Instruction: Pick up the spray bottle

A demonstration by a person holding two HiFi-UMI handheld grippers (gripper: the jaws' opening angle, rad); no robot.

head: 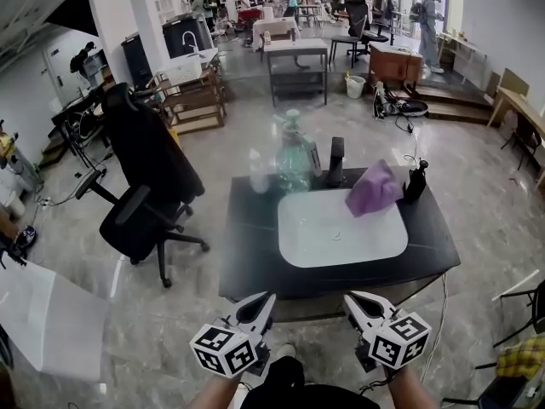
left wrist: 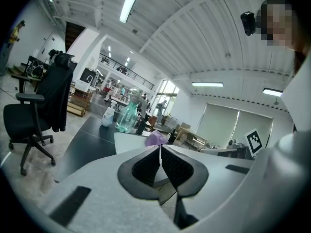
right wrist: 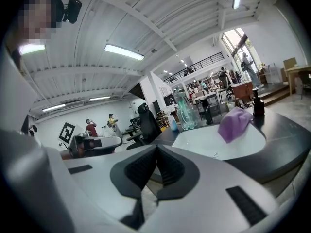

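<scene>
Head view, items by size.

- Desk [head: 255, 254]: black top, straight ahead of me, well apart from both grippers.
- Office chair [head: 140, 220]: black, with a dark jacket over its back, left of the desk.
- White tray [head: 341, 228]: lies flat on the desk, bare save a purple cloth [head: 375, 187] at its far right corner.
- Green jug [head: 294, 156]: tall and clear, at the desk's far edge.
- Left gripper [head: 266, 299] and right gripper [head: 350, 298]: side by side at the near edge of view, each with jaws pressed together on nothing.
- Spray bottle [head: 258, 173]: small and pale, upright just left of the jug, toward the desk's far left. I judge it light, thin-walled plastic, smooth and apt to tip or slide. It is best taken across the body below the spray head, not by the trigger.
</scene>
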